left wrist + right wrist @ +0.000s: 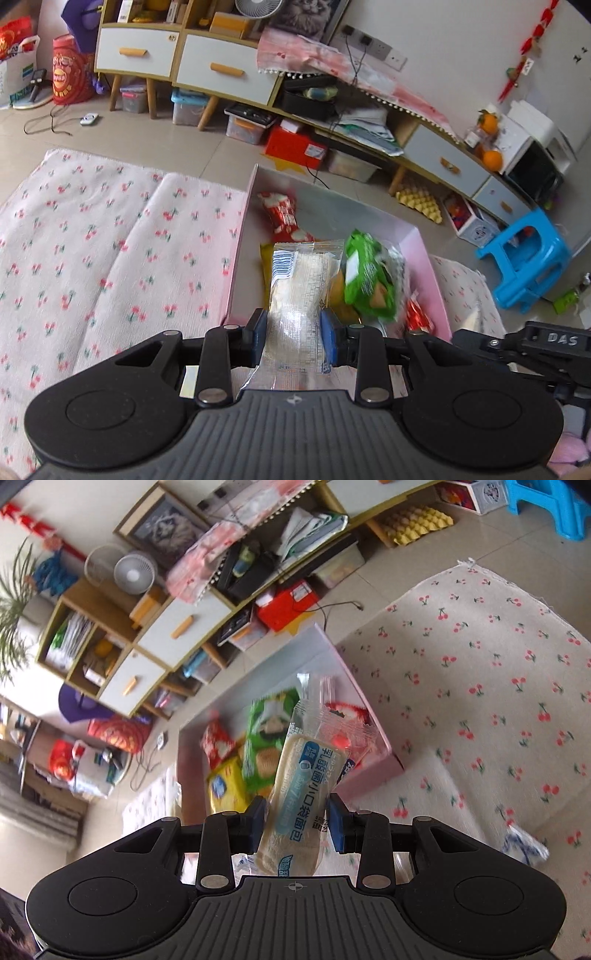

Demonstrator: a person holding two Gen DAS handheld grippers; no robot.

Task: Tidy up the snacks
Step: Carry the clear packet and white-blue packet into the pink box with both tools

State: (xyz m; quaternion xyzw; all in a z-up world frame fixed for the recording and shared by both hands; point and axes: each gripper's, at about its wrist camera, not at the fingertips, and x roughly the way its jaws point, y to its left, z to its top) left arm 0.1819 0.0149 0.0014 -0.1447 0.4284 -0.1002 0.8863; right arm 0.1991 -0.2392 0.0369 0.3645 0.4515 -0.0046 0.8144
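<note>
My left gripper point(294, 338) is shut on a clear-wrapped bread packet point(299, 295), held above the near end of a pink box point(236, 254). The box holds a red snack pack point(282, 216), a green snack bag point(371, 277) and a yellow pack point(266, 258). My right gripper point(297, 821) is shut on another bread packet with a light blue label point(306, 786), held over the near corner of the same pink box point(373, 775). In that view the box holds the green bag point(264, 746), the yellow pack point(225, 786), the red pack point(218, 744) and a clear red-and-white packet point(349, 720).
A cherry-print cloth point(110, 251) covers the surface around the box; it also shows in the right wrist view point(480, 701), with a blue-and-white wrapper point(524, 845) lying on it. Behind are low cabinets point(221, 70), storage bins and a blue stool point(528, 258).
</note>
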